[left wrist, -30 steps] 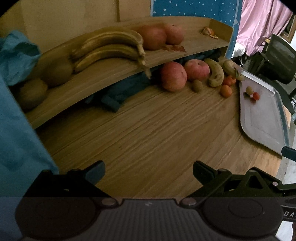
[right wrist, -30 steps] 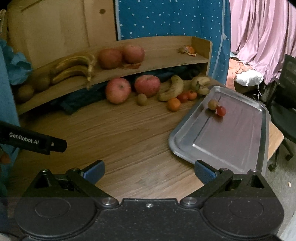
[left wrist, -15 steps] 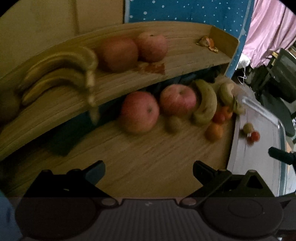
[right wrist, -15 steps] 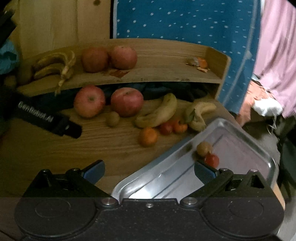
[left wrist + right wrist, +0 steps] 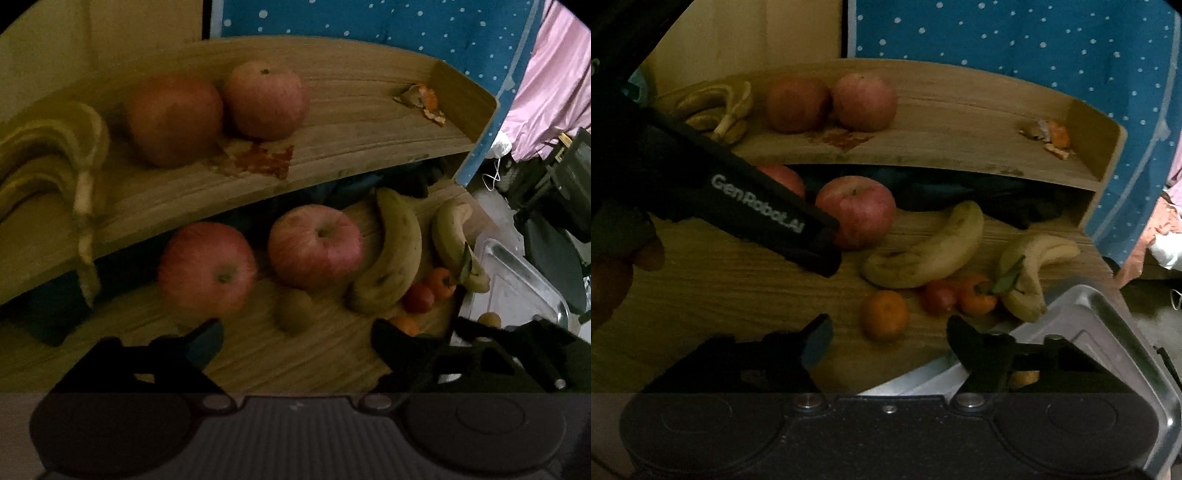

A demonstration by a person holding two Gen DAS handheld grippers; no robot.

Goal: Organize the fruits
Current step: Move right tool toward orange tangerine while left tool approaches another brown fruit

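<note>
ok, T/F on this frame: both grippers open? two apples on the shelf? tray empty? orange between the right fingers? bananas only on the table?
1. Both the left gripper and the right gripper are open. True.
2. Two apples sit on the shelf. True.
3. The tray is empty. False: a small fruit lies on it.
4. The orange is gripped by the right fingers. False: it lies on the table ahead of them.
5. Bananas are only on the table. False: a bunch is on the shelf too.

Left gripper (image 5: 295, 339) spread wide, empty; right gripper (image 5: 886, 338) likewise, level beside it.
</note>
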